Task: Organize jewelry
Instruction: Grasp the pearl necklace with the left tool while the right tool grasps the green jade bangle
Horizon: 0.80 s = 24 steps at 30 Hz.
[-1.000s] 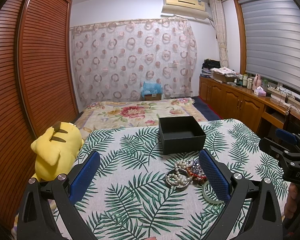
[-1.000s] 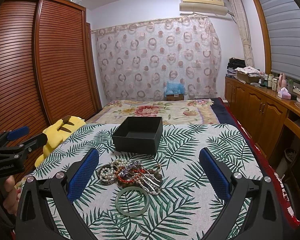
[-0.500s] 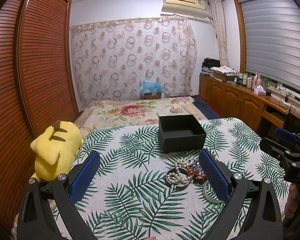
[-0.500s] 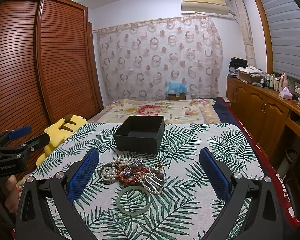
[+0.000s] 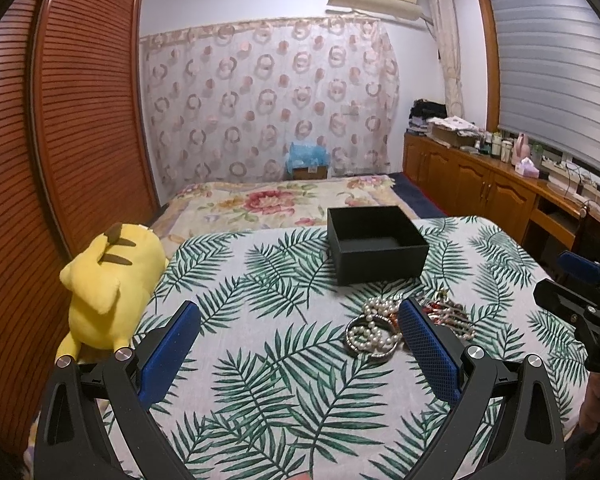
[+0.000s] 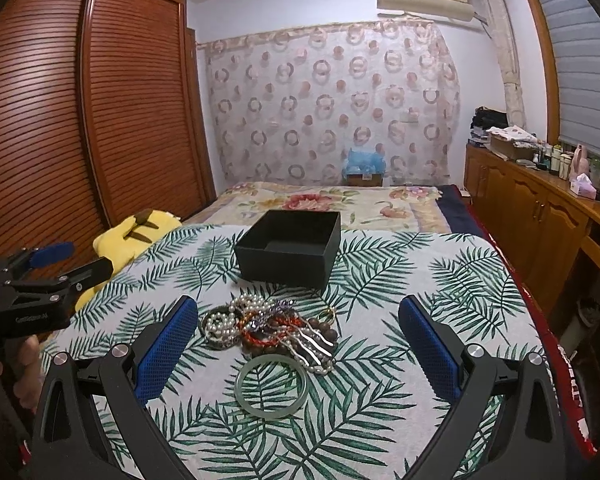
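Still nothing picked up: jewelry heap waits in front of the box

Both grippers hover over the leaf-print cloth (image 6: 440,280), fingers spread wide, nothing between them. Jewelry pile (image 6: 272,326) sits near the middle of the cloth, just this side of the open black box (image 6: 288,248), close to it but not touching as far as I can tell; box looks empty. Green bangle (image 6: 271,385) lies flat at the near edge of the pile, touching or almost touching the silver hairpin bits. Right gripper (image 6: 298,356) is lined up on it: bangle and pile lie straight ahead between its fingers. Left gripper (image 5: 300,354) points left of the heap; pearl strands (image 5: 370,330) sit just beside its right finger, off to that side. Judgement: right one is better placed, likely goes forward and down for the bangle. Yellow plush toy (image 5: 108,288) at the cloth's left edge, out of the way
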{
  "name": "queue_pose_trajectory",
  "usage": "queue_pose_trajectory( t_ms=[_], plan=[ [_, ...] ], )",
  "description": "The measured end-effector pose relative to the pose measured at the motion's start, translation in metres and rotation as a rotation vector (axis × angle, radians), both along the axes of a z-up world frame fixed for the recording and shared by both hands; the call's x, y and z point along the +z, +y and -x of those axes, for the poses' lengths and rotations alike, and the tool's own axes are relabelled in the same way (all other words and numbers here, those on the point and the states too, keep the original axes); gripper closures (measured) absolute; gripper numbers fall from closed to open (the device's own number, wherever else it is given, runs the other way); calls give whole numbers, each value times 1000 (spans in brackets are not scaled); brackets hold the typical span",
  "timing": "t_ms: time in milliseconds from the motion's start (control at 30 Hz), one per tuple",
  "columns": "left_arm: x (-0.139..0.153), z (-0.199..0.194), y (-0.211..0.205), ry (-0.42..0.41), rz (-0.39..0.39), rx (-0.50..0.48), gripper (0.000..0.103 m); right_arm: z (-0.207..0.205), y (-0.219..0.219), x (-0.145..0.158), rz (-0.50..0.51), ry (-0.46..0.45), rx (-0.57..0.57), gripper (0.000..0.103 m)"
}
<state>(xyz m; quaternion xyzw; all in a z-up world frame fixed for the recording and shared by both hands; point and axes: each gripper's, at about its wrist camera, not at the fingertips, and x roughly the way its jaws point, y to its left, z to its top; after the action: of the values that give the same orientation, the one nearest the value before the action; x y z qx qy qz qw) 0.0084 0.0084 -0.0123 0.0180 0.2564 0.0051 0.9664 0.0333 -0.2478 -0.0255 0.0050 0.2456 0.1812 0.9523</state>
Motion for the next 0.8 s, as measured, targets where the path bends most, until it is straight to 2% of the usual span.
queue_pose_trajectory(
  t_ms=[200,333,500,600,667,800],
  plan=[
    [-11,-5,4,33,3,-4,8,-5,5,-12,29,34,34,3],
    [-20,-9,6,62,8,-12,8,-8,8,-24,54,72,59,10],
    [-33,-15,7,106,17,-35,8,-18,10,-44,97,148,105,26],
    [-41,-18,6,133,21,-54,8,-24,14,-58,124,205,148,39],
    [-46,-20,4,148,23,-64,8,-27,16,-67,140,236,167,53],
    [-56,-24,4,176,34,-85,8,-33,18,-79,135,283,187,67]
  ],
)
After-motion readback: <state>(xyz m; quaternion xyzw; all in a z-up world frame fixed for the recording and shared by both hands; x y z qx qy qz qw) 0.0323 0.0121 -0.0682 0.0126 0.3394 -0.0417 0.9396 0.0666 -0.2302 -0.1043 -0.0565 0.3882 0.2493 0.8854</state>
